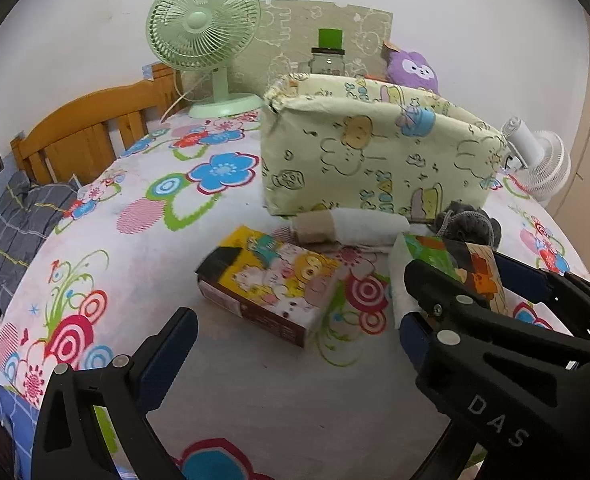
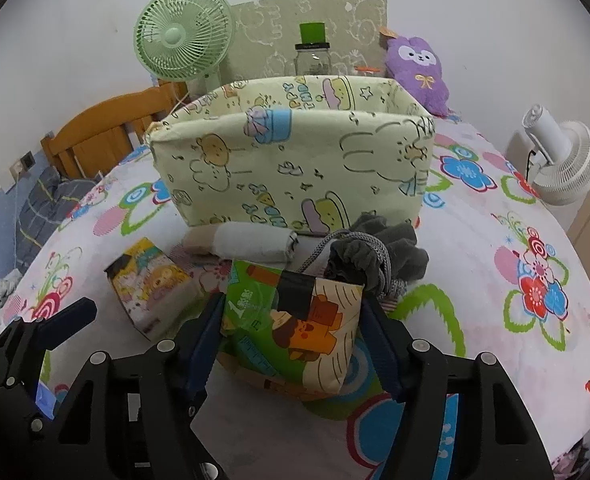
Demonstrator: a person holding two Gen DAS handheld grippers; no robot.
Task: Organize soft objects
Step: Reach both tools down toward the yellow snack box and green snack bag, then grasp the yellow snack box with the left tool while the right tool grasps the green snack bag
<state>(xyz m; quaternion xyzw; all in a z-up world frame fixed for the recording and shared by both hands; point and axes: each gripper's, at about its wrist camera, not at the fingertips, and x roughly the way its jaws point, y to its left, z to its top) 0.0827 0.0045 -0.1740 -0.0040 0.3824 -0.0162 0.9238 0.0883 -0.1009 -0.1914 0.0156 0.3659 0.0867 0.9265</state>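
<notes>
A pale green fabric storage bin (image 2: 295, 160) stands on the bed; it also shows in the left wrist view (image 1: 375, 152). My right gripper (image 2: 291, 344) is shut on a green and orange tissue pack (image 2: 291, 328), low over the bed in front of the bin. That gripper and pack show at the right of the left wrist view (image 1: 447, 264). My left gripper (image 1: 295, 344) is open and empty, near a yellow tissue pack (image 1: 271, 280). A rolled white and beige cloth (image 2: 243, 242) and a grey drawstring pouch (image 2: 375, 256) lie against the bin's front.
A floral sheet (image 2: 495, 240) covers the bed. Behind the bin stand a green fan (image 2: 183, 40), a jar with a green lid (image 2: 313, 56) and a purple plush (image 2: 419, 68). A white fan (image 2: 563, 164) is at the right, a wooden headboard (image 2: 95, 136) at the left.
</notes>
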